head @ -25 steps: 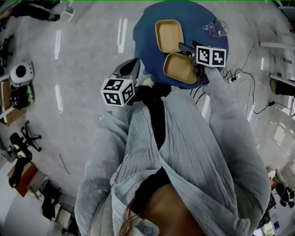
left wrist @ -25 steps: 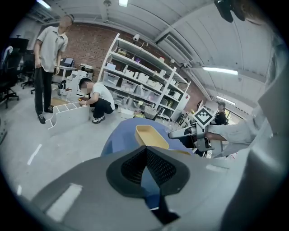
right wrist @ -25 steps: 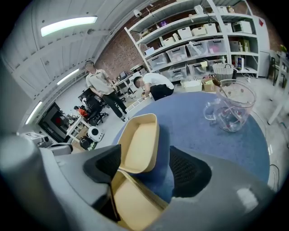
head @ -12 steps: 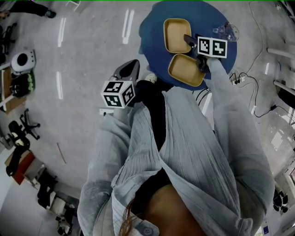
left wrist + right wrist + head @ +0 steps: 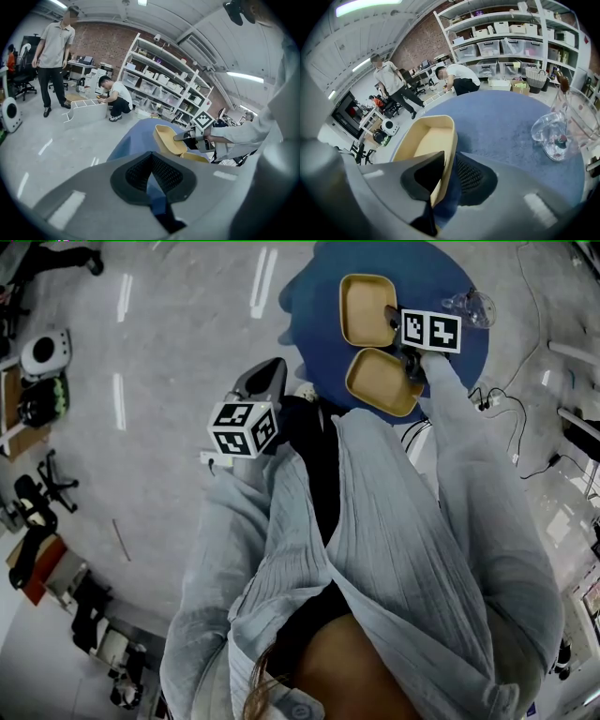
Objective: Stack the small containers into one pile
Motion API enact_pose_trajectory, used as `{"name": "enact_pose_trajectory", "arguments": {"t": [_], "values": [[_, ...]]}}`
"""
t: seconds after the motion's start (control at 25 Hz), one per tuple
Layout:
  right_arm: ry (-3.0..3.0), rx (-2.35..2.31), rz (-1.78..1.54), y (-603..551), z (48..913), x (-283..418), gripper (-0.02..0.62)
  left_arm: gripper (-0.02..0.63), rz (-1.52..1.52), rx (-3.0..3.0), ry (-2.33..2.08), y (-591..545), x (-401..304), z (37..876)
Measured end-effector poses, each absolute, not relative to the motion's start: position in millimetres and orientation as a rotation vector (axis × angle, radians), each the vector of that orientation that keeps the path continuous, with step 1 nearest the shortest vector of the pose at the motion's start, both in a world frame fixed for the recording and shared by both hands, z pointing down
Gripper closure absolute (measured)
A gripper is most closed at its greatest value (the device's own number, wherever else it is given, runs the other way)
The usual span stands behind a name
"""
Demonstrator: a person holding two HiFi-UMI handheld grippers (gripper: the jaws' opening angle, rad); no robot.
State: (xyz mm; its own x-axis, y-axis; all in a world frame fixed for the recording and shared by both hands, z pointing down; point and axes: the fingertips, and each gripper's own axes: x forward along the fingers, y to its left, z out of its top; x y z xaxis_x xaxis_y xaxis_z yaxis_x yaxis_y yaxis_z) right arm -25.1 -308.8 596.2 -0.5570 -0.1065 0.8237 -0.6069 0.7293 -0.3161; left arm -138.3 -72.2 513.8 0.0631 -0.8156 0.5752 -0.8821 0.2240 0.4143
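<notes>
Two shallow tan containers lie side by side on a round blue table (image 5: 309, 296): a far one (image 5: 366, 306) and a near one (image 5: 380, 381). My right gripper (image 5: 392, 317) reaches over the near one to the far one's right rim. In the right gripper view that container (image 5: 429, 140) has its wall between the closing jaws of my right gripper (image 5: 449, 161). One pad lies inside against the wall, and a sliver of blue shows before the outer pad. My left gripper (image 5: 272, 371) hangs off the table's left side, its empty jaws (image 5: 151, 154) shut.
A clear glass vessel (image 5: 466, 304) stands on the table right of the far container, close to my right gripper (image 5: 555, 136). Cables (image 5: 497, 395) trail on the floor at the right. Two people and white shelving (image 5: 159, 79) stand beyond the table.
My right gripper has slid from the gap between the two containers onto the far one's right rim. The left gripper has stayed where it was.
</notes>
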Motion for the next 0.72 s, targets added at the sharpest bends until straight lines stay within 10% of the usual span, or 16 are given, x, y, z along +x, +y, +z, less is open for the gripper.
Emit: {"name": "enact_pose_trajectory", "arguments": {"t": [0.72], "values": [[-2.134, 0.664, 0.712, -329, 561, -27, 0.574, 0.594, 0.129, 1.653, -1.716, -72, -151, 506]]}}
